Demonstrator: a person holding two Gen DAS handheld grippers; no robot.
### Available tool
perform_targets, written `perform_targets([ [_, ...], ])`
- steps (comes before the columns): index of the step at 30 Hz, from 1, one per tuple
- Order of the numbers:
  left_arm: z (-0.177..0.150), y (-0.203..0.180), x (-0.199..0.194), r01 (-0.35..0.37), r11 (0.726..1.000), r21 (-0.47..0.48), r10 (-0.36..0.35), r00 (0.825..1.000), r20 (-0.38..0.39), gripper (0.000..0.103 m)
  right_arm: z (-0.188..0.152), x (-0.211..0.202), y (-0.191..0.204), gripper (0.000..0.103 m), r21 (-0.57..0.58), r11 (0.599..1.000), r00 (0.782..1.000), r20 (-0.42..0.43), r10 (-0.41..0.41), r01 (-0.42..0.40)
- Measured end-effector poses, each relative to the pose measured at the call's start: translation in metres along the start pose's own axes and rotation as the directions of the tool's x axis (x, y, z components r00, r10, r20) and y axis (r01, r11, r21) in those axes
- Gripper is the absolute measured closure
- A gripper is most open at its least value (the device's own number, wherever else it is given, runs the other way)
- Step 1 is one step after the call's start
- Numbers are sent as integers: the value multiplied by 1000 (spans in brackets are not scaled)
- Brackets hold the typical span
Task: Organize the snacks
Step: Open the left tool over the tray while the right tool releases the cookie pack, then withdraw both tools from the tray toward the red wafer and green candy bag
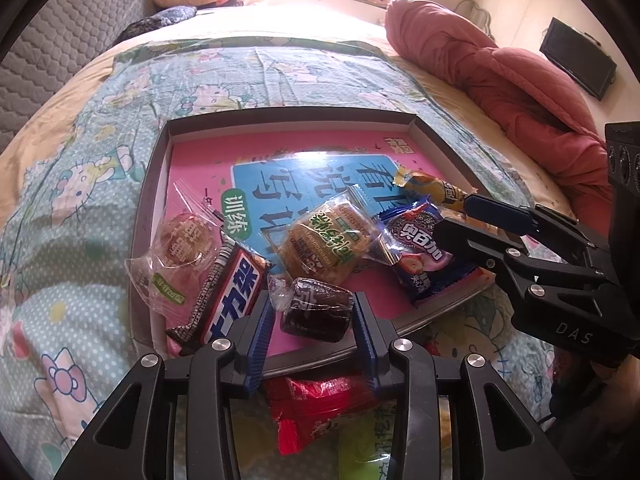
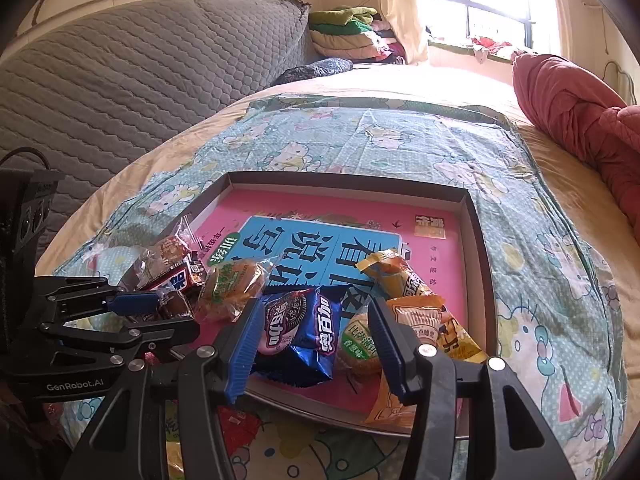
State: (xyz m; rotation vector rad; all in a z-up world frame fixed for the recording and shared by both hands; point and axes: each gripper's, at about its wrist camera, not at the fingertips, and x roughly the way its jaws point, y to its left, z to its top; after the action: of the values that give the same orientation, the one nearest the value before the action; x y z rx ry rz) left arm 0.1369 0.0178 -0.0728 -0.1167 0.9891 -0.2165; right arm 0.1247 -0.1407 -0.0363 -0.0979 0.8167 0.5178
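A shallow grey tray (image 1: 280, 114) lined with a pink book lies on the bed. My left gripper (image 1: 314, 300) is shut on a dark brown cake (image 1: 316, 314) in clear wrap, over the tray's near edge. In the tray lie a chocolate bar (image 1: 232, 292), a clear-wrapped pastry (image 1: 180, 244), a green-labelled cake (image 1: 324, 244) and a yellow-wrapped snack (image 1: 428, 186). My right gripper (image 2: 314, 306) straddles a blue cookie packet (image 2: 300, 332) and a round biscuit (image 2: 356, 344) lying side by side. Each one reaches a pad. Whether the pads squeeze them is unclear.
A red snack packet (image 1: 316, 408) and a green one lie on the cartoon-print sheet (image 2: 400, 140) outside the tray's near edge. An orange packet (image 2: 420, 312) overhangs the tray's near right corner. A pink quilt (image 1: 500, 80) is bundled at the right, and a grey padded headboard (image 2: 120, 80) stands at the left.
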Motion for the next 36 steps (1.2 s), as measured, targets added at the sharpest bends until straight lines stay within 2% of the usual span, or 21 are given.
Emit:
perform_targets([
  [5, 0, -2, -1, 14, 1000, -2, -14, 1000, -4, 58, 0, -1, 0, 49, 2, 1000, 1000, -2, -1, 1],
  [9, 2, -3, -5, 15, 1000, 2, -15, 1000, 8, 50, 0, -1, 0, 49, 3, 1000, 1000, 0, -2, 2],
  [36, 9, -2, -25, 21, 1000, -10, -21, 999, 42, 39, 5, -14, -1, 45, 0, 1000, 999, 38, -4, 4],
])
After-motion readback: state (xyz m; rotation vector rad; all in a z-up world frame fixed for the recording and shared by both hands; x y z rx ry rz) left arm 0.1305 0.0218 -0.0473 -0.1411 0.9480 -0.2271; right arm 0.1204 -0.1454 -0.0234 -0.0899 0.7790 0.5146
